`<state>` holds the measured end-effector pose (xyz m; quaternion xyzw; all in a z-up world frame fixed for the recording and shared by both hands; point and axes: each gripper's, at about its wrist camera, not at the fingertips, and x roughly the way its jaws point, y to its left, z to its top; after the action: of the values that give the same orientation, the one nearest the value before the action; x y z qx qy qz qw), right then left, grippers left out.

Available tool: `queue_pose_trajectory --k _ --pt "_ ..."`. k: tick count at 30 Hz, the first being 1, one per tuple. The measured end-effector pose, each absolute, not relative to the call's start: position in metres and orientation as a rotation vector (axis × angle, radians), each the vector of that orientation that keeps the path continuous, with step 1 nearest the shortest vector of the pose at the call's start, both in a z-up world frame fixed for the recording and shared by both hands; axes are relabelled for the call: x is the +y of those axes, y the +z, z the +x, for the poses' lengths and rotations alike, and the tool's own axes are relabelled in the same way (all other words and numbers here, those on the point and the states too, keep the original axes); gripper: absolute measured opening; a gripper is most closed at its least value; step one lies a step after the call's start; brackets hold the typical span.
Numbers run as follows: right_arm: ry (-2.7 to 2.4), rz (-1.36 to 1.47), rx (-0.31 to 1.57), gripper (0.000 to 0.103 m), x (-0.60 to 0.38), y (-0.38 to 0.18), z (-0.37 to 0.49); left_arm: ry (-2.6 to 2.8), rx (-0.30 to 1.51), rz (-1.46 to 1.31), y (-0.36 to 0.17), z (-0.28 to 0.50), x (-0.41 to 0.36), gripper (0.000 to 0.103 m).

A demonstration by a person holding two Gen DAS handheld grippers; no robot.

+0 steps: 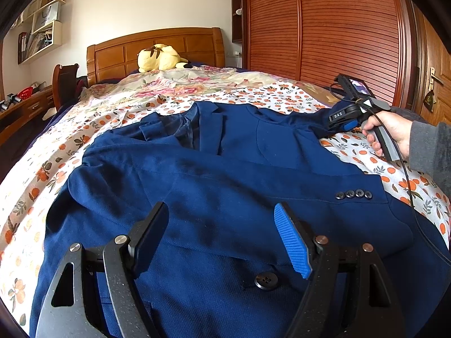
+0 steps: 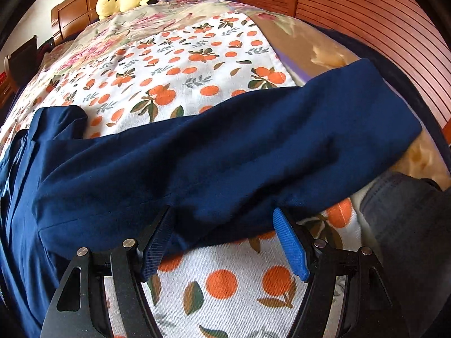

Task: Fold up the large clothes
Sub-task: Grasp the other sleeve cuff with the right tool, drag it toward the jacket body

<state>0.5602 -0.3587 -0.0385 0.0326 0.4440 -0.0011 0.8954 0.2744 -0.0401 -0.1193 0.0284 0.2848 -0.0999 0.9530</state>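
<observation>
navy wool-like cloth fills both views: a blue blazer [image 1: 225, 186] lies spread flat on a bed, on top of a white sheet printed with oranges [image 1: 93, 129]. its lapels and collar point toward the wooden headboard [image 1: 152, 48], where a yellow plush toy [image 1: 160, 57] rests. one sleeve is folded across the body, its cuff with four small dark buttons [image 1: 353, 193] lying near the right edge of the jacket, and a larger front button [image 1: 265, 280] shows close to the left claw [image 1: 222, 242]. that claw hangs just over the jacket front with its fingers standing wide apart and nothing pinched between them. the other sleeve [image 2: 253, 146] stretches sideways across the orange-print sheet toward the slatted wardrobe doors [image 2: 366, 22]. the right claw [image 2: 225, 239], held in a hand [image 1: 387, 132] with a grey cuff, sits at the near edge of this sleeve; its fingers stand apart on either side of the cloth edge, not pressing it.
</observation>
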Motion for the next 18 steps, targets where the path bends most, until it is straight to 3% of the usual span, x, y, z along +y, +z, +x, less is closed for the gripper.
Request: queue_pose_trajectory --k 1,4,6,13,18 --pt "0.024 0.065 0.915 0.041 -0.357 -0.038 0.562 -0.203 0.578 0.059 -0.119 0.274 -0.04 0.078" --pt "0.048 -0.015 0.893 0.011 -0.347 -0.034 0.564 -0.204 0.579 0.06 -0.12 0.274 -0.04 0.078" --pt "0.047 -0.062 0.838 0.006 -0.34 -0.023 0.562 -0.203 0.58 0.061 -0.12 0.274 -0.04 0.078" --pt "0.169 -0.151 0.609 0.006 -0.306 0.041 0.509 -0.203 0.582 0.064 -0.12 0.274 -0.041 0.078" --pt "0.335 -0.22 0.595 0.006 -0.262 0.048 0.462 -0.203 0.58 0.064 -0.12 0.274 -0.04 0.078"
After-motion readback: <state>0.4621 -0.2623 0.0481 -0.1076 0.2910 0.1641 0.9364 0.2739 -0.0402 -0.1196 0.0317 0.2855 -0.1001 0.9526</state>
